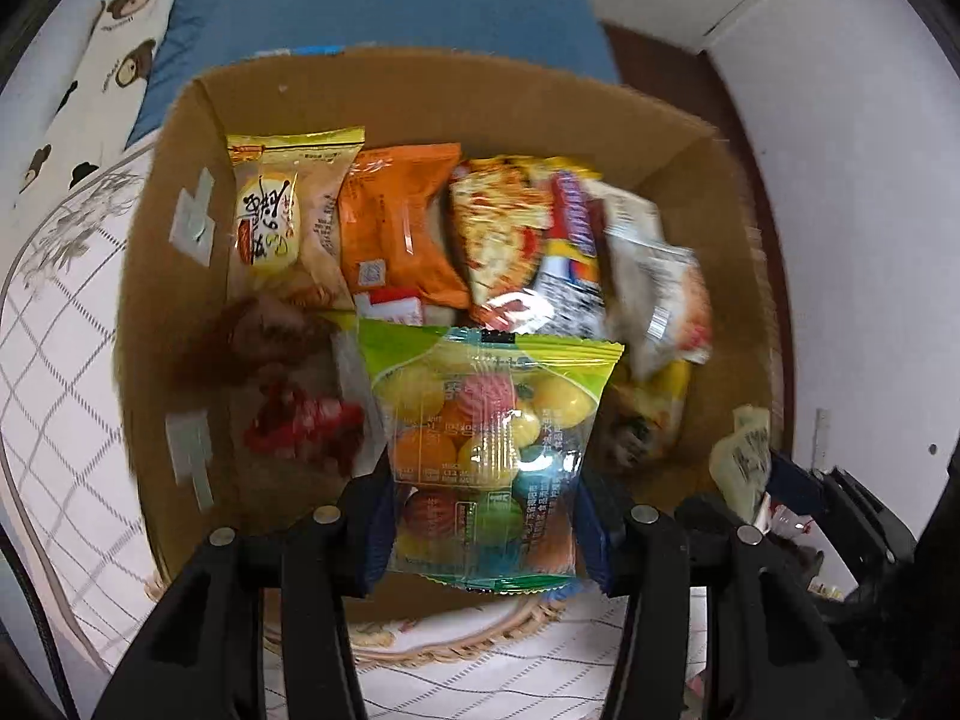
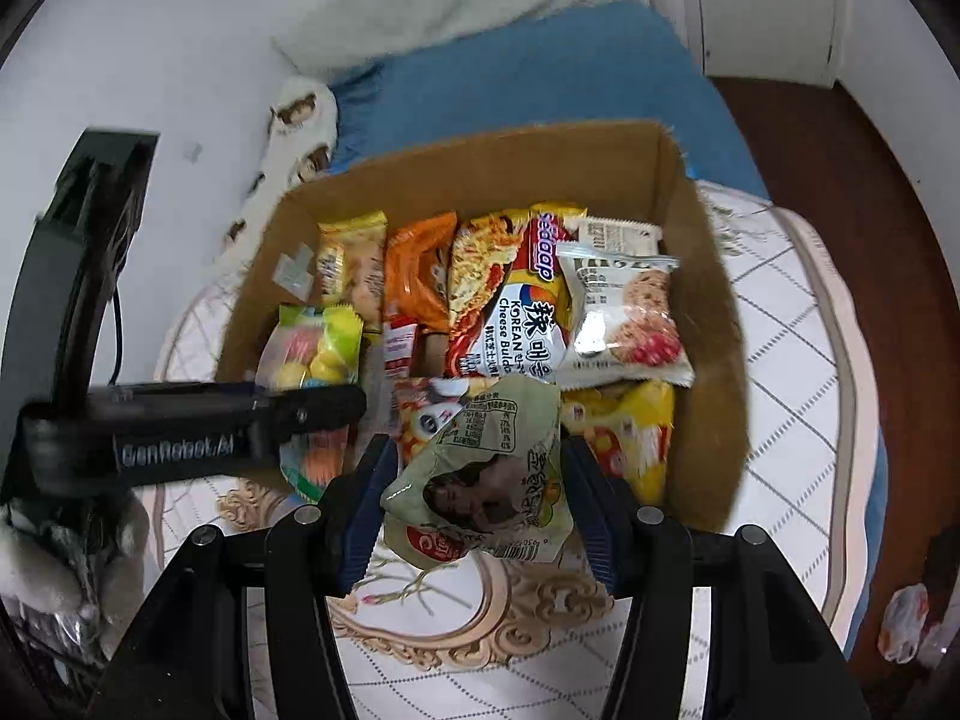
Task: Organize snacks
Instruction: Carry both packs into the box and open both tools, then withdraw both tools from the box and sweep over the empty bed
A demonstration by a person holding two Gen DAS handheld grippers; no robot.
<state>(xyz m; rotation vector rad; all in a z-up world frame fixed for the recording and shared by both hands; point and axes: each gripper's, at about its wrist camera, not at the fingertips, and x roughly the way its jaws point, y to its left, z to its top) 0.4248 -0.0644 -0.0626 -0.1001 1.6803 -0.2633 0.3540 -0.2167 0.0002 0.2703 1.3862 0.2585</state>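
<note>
Left hand-held gripper (image 1: 483, 534), candy bag (image 1: 489, 450) lengthwise forward

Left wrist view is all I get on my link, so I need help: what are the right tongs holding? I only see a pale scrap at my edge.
Observer: The right tongs are shut on a crumpled pale green packet, held over the near edge of the cardboard box.
Operator: Is there printing I can't read on the blurred noodle pack?
Observer: Yes, the instant noodle pack reads "Korean Cheese".
Operator: And my own tongs from outside?
Observer: The left tongs grip the fruit candy bag over the box's left side.
</note>
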